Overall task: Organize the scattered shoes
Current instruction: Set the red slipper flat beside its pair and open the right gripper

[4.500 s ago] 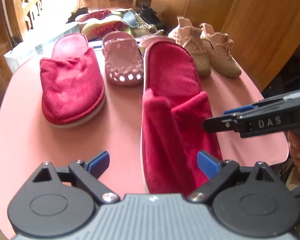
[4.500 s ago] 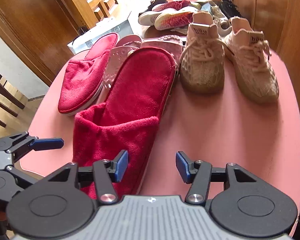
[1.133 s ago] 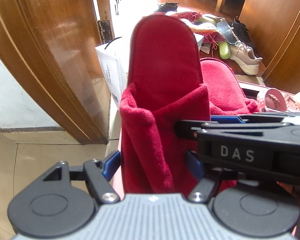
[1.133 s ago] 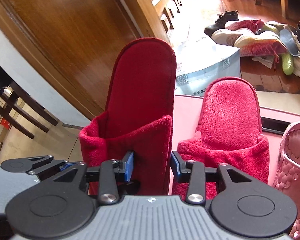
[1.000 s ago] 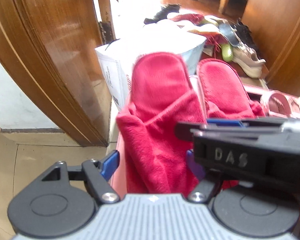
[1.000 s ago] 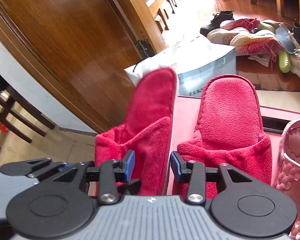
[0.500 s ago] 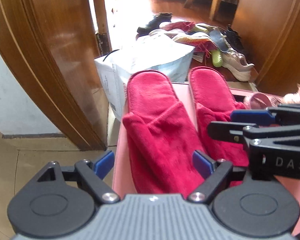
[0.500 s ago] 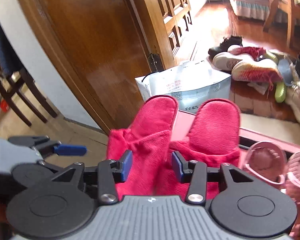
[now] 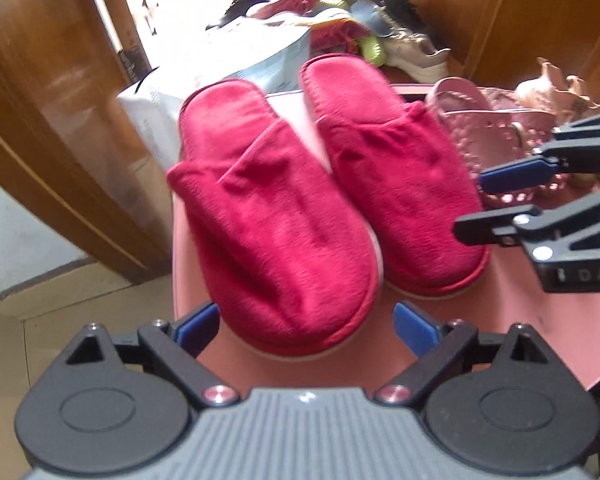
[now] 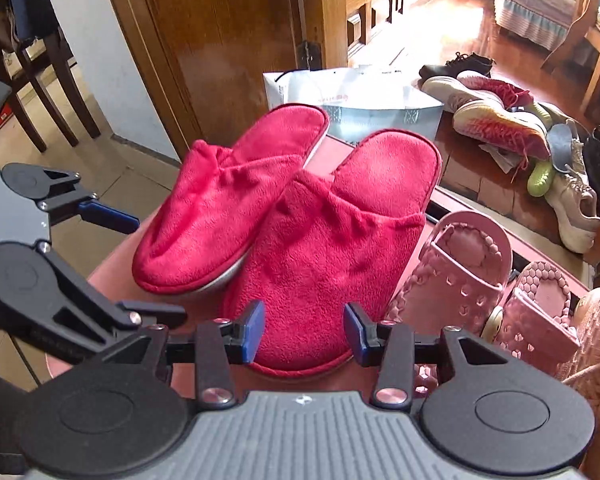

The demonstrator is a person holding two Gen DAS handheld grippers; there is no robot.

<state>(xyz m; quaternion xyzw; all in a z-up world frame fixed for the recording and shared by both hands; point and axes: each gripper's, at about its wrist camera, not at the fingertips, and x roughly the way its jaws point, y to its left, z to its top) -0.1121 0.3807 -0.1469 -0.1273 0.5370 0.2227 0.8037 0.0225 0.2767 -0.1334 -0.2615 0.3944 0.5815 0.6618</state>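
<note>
Left wrist: left claw (image 9: 306, 322) opening, empty | right claw (image 10: 304, 332) parted, empty | plush red slippers (image 9: 284, 232) paired

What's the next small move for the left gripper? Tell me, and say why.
Probably draw the left gripper back and lift it clear of the left slipper. Its jaws are opening, and the blue fingers stand clear of the toe on both sides. That slipper lies on the pink table beside the right slipper, so the red pair looks placed.
</note>
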